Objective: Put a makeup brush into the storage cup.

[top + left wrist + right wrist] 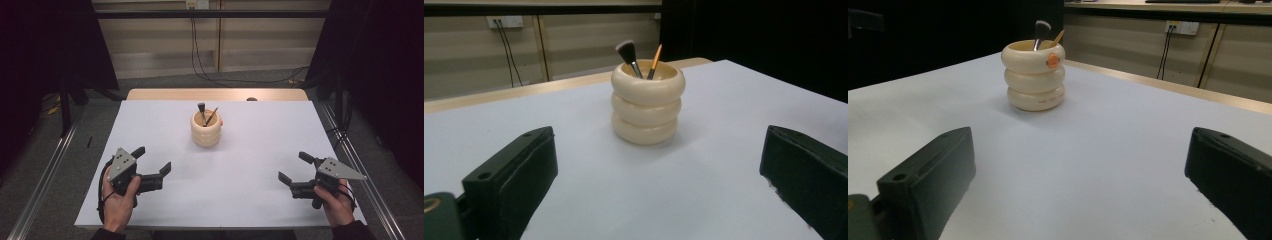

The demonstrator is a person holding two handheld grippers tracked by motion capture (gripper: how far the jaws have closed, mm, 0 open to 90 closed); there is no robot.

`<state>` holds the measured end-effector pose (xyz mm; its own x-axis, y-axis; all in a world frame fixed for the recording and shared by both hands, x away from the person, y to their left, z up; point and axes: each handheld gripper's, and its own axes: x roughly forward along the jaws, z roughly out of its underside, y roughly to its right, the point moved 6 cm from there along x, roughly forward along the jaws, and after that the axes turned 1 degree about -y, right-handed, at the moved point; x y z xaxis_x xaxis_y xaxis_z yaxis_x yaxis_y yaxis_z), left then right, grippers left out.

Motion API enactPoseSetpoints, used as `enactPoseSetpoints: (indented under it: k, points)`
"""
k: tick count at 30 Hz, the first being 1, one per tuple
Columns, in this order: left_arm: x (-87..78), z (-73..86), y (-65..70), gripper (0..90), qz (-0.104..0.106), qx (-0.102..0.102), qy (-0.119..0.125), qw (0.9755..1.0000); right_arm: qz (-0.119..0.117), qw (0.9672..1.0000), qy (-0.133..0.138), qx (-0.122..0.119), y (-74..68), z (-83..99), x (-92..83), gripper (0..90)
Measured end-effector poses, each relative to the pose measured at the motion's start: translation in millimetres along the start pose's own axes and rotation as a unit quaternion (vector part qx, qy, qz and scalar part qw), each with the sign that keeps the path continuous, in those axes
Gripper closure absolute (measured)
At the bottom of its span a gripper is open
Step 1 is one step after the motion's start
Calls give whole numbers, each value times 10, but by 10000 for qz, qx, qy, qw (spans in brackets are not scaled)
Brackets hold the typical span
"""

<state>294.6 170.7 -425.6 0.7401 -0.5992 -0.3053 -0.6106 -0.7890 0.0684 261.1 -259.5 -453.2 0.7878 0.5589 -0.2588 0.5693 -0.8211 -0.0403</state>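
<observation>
A cream ringed cup (206,131) stands upright near the middle of the white table (240,200), toward its far edge. Two brushes lean inside it: a dark-bristled brush (626,52) and a thin orange-handled brush (654,61). A small orange knob (1052,60) sits on the cup's upper ring. The left gripper (153,160) rests low at the near left, jaws spread wide, holding nothing. The right gripper (296,167) rests at the near right, jaws likewise apart and empty. Both are well apart from the cup and point toward it.
</observation>
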Motion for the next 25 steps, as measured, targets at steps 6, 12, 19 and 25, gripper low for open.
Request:
enactPoseSetpoints:
  k: [6,12,19,25]
  points:
    - [-136,105,38,17,17,-217,72,9997,16,10000,-17,10,8,14,-13,0]
    - [-235,176,-26,14,-78,-331,155,9993,43,10000,-14,-17,14,15,-24,0]
    - [-313,234,-56,12,5,-432,220,9988,28,10000,-42,-43,12,25,-15,0]
    - [-288,271,-26,11,108,-353,104,9993,48,10000,-45,-25,16,28,-4,0]
